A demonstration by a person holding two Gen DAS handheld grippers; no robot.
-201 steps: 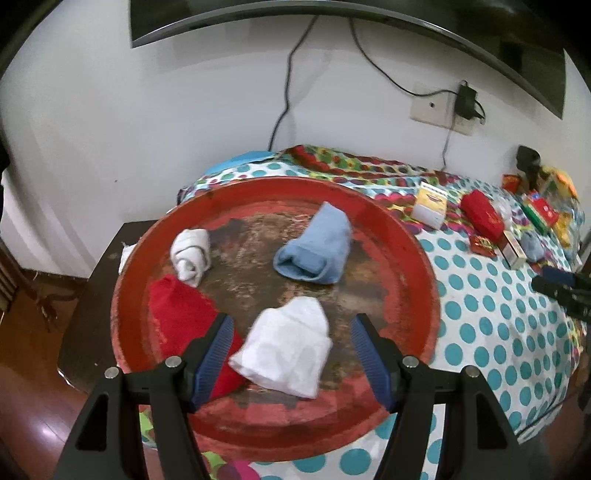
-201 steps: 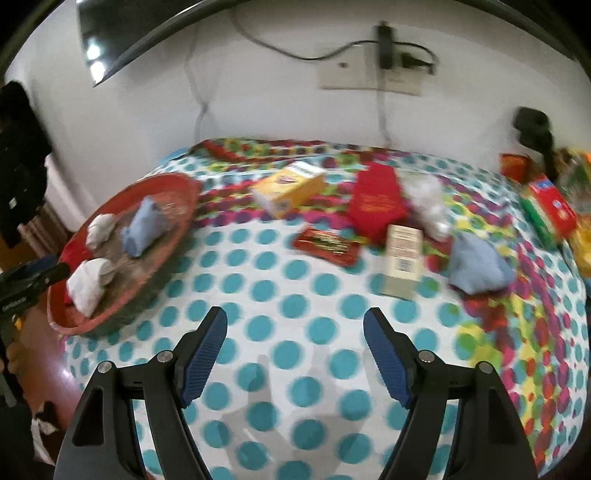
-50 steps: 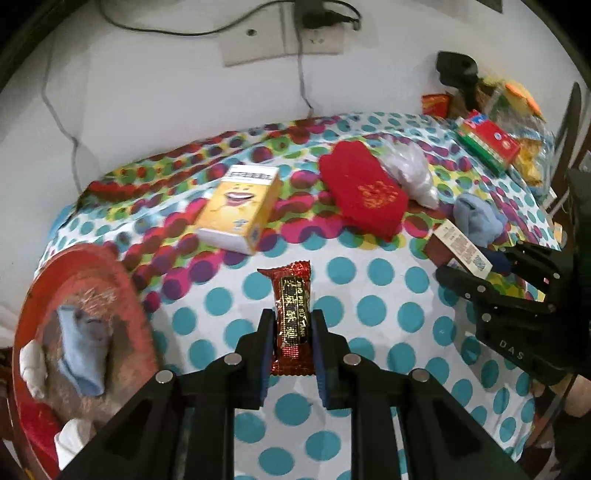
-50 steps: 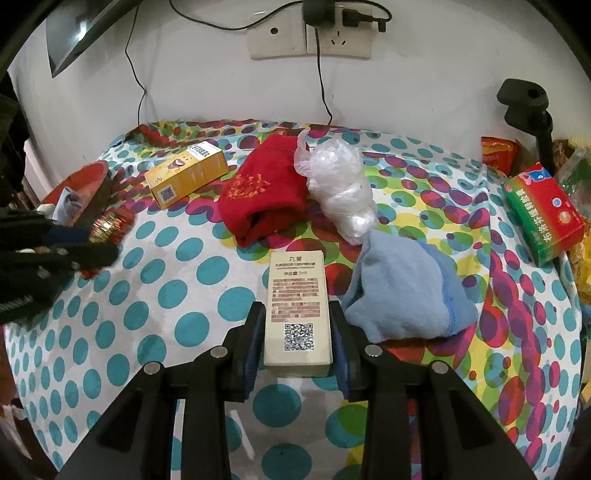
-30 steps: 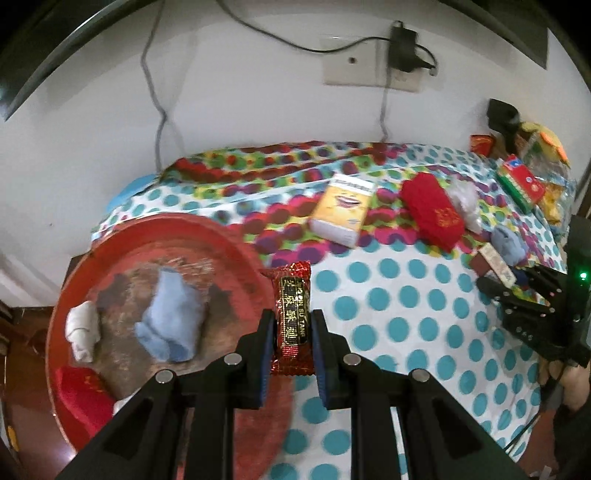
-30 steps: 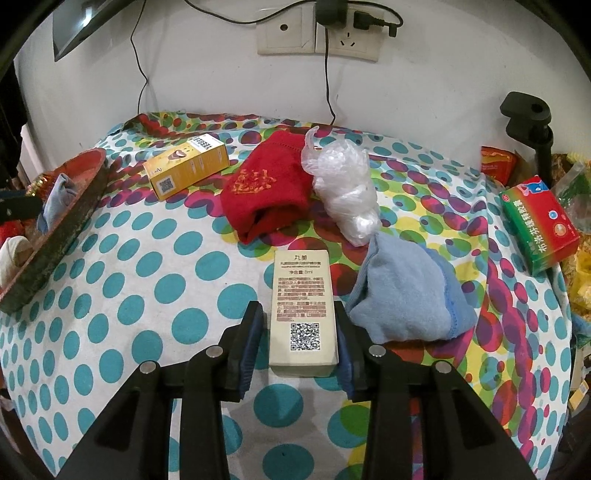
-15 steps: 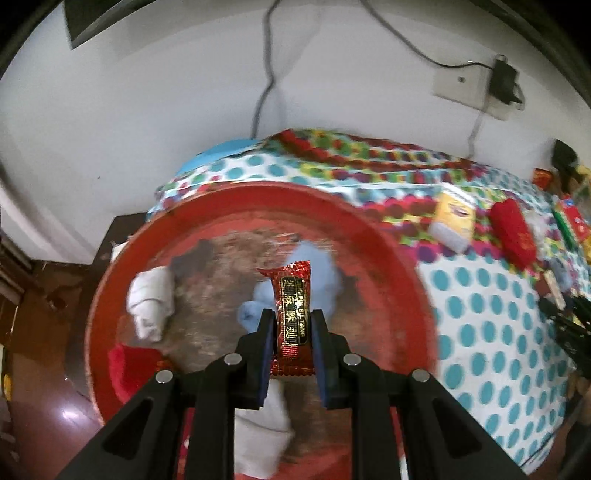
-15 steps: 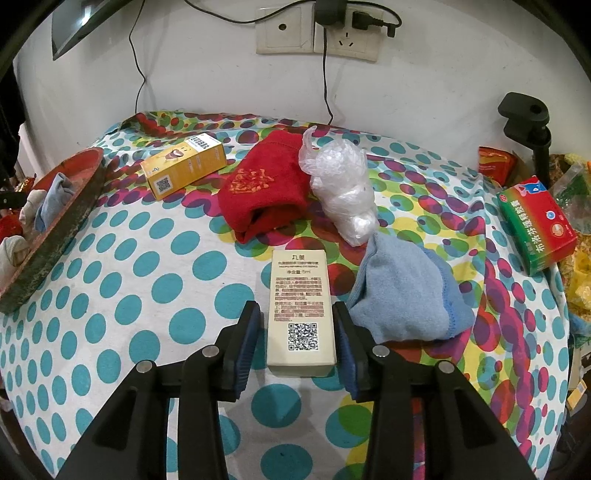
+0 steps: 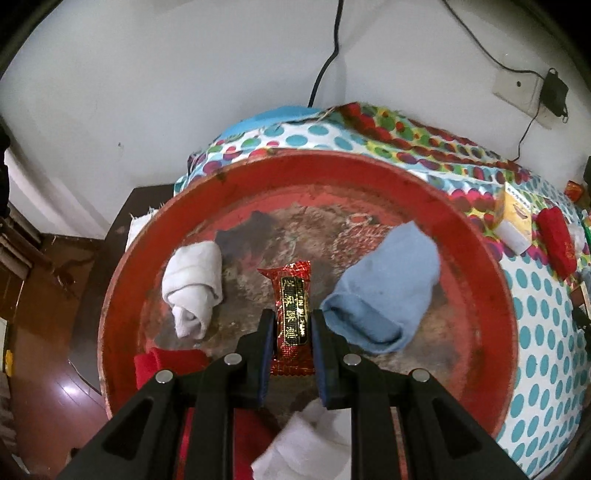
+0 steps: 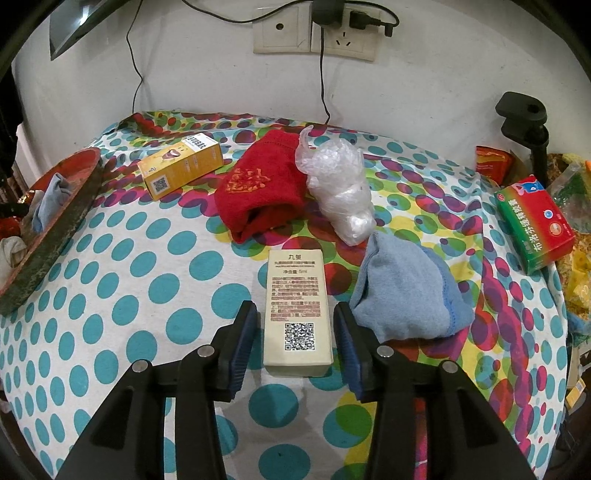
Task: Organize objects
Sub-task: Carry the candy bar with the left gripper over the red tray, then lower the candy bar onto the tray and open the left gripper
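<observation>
My left gripper (image 9: 291, 325) is shut on a red snack packet (image 9: 290, 306) and holds it over the middle of the round red tray (image 9: 476, 229). In the tray lie a rolled white cloth (image 9: 194, 290), a blue cloth (image 9: 384, 291), a red cloth (image 9: 166, 365) and another white cloth (image 9: 306, 443). My right gripper (image 10: 295, 325) is open, its jaws on either side of a cream box with a QR code (image 10: 297, 310) that lies on the dotted tablecloth, with small gaps on both sides.
On the cloth lie a yellow box (image 10: 181, 170), a red cloth pouch (image 10: 262, 188), a crumpled plastic bag (image 10: 341, 194), a blue cloth (image 10: 410, 295) and a red-green box (image 10: 535, 221). The tray's edge (image 10: 55, 229) is at the left. A wall with sockets (image 10: 314, 31) stands behind.
My left gripper has come lower and closer over the tray with the packet. My right gripper's jaws have opened off the cream box, which now lies free between them.
</observation>
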